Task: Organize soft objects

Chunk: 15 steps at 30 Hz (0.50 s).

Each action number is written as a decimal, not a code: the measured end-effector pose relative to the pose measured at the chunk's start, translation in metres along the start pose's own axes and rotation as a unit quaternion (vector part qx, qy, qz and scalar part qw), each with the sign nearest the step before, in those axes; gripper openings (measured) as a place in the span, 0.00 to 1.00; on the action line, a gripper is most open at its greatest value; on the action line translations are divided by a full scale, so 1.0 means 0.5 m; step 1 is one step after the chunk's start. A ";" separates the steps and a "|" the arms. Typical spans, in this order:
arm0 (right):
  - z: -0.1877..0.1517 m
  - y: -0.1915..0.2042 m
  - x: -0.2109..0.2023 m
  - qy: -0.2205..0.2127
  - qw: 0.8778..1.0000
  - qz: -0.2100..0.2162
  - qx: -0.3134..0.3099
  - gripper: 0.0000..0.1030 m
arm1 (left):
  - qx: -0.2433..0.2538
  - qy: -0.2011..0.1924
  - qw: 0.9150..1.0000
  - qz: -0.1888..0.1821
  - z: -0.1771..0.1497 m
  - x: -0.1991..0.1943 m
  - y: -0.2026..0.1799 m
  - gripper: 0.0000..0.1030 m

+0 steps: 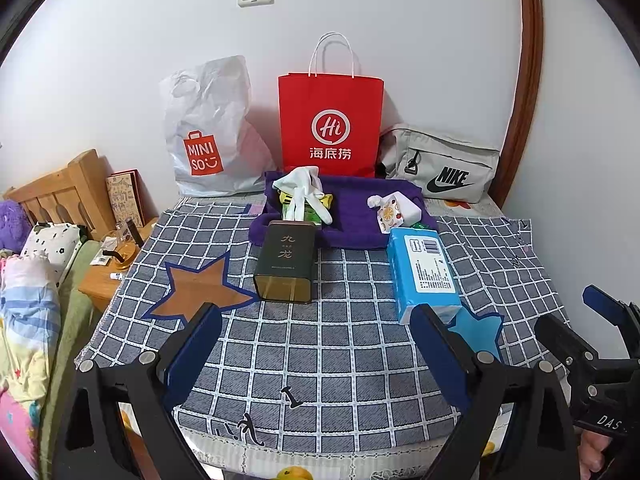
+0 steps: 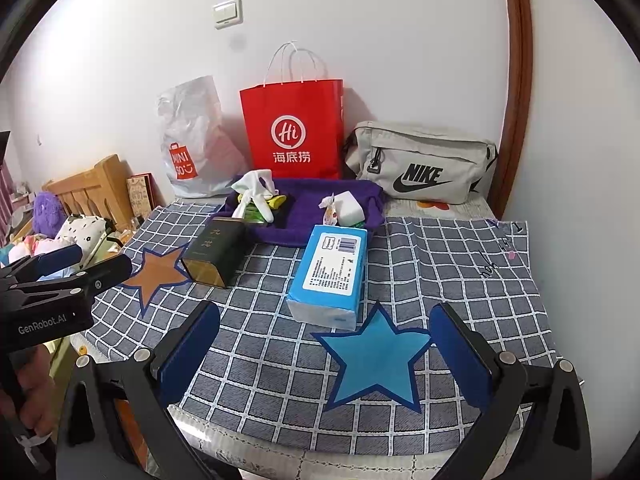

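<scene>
A blue tissue pack [image 1: 426, 270] [image 2: 330, 276] lies on the checked cloth [image 1: 312, 344] [image 2: 420, 264], beside the blue star [image 2: 374, 356]. A dark green tin [image 1: 285, 264] [image 2: 214, 254] lies on its side next to the brown star [image 1: 200, 290] [image 2: 158, 270]. Behind them a purple towel [image 1: 352, 216] [image 2: 312, 200] holds white gloves [image 1: 306, 190] [image 2: 256, 190], green packets and a small white patterned pack [image 1: 394, 210] [image 2: 344, 208]. My left gripper [image 1: 316, 354] is open over the cloth's near part. My right gripper [image 2: 326, 354] is open above the blue star.
A red paper bag [image 1: 330, 120] [image 2: 294, 128], a white plastic bag [image 1: 206, 132] [image 2: 190, 140] and a grey Nike bag [image 1: 440, 164] [image 2: 422, 160] stand against the back wall. A wooden nightstand [image 1: 106, 276] and a bed with pillows lie to the left.
</scene>
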State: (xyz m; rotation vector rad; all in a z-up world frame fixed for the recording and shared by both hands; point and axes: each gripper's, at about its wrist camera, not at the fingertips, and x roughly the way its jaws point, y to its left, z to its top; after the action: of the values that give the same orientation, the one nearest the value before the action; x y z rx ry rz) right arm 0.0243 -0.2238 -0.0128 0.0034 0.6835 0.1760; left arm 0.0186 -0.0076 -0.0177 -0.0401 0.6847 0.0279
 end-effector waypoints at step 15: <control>0.001 -0.005 0.001 -0.001 1.000 0.000 0.000 1.00 | 0.001 -0.001 1.000 0.000 -0.002 0.001 0.000 0.93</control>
State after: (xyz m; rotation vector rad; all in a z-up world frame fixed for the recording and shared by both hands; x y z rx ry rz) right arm 0.0252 -0.2261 -0.0128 0.0034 0.6821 0.1754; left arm 0.0182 -0.0077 -0.0186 -0.0390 0.6833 0.0268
